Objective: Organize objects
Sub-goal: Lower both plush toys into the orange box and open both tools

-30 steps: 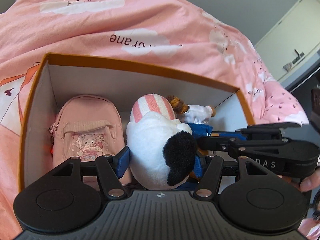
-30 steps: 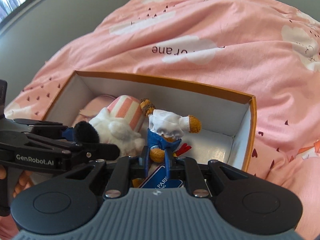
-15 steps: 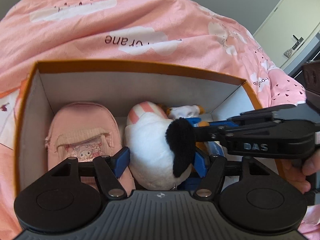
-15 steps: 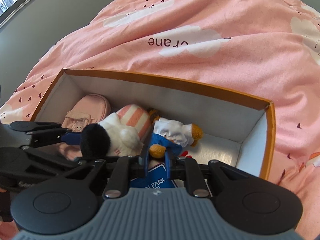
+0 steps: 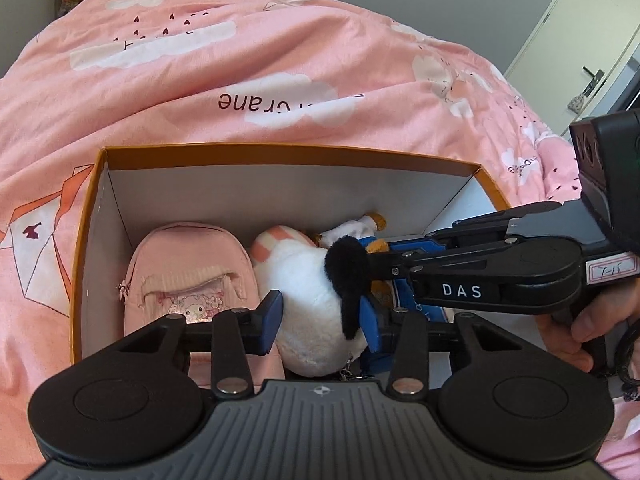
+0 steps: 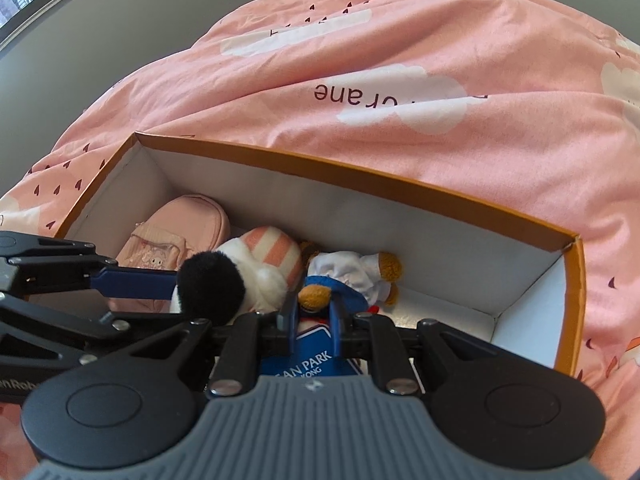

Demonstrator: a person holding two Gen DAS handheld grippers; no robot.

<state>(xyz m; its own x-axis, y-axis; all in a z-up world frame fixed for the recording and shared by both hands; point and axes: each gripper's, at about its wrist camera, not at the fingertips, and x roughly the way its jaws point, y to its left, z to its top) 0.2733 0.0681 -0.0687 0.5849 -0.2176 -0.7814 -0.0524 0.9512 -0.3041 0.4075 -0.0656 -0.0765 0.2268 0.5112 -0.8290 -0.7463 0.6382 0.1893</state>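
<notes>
Two close wrist views, angled down, sharing the box (image 5: 280, 152) interior.

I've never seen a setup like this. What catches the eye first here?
An orange-rimmed box sits on a pink quilt, with soft things lined up inside. A pink mini backpack lies at its left end, a white plush with a black ear in the middle, and a small bear in blue and white beside it. The left gripper is closing around the plush, while the right gripper pinches the bear.
</notes>
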